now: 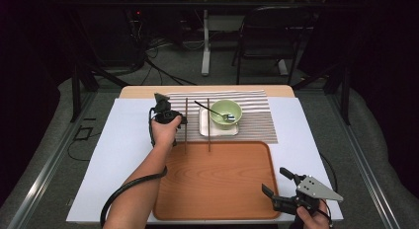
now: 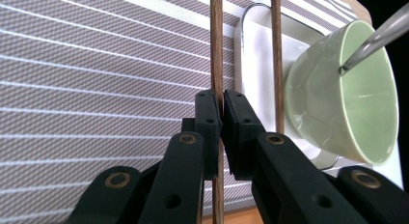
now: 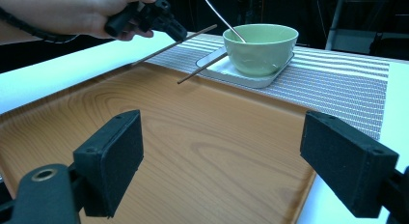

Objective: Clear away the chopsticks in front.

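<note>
In the left gripper view the held chopstick (image 2: 216, 50) runs off the top edge and is covered by the black fingers (image 2: 208, 120) where they pinch it; the spoon (image 2: 381, 33) handle is cut by the right edge, and the green bowl (image 2: 337, 98) hides much of the white plate (image 2: 258, 64); in the high view the right hand (image 1: 311, 220) is cut off by the bottom edge.

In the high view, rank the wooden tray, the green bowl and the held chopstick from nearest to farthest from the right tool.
1. Wooden tray: right beside the right tool, whose open jaws reach over its near right corner.
2. Green bowl: farther back on the white plate, on the striped mat.
3. Held chopstick: farthest, back left, clamped in the left tool.
</note>
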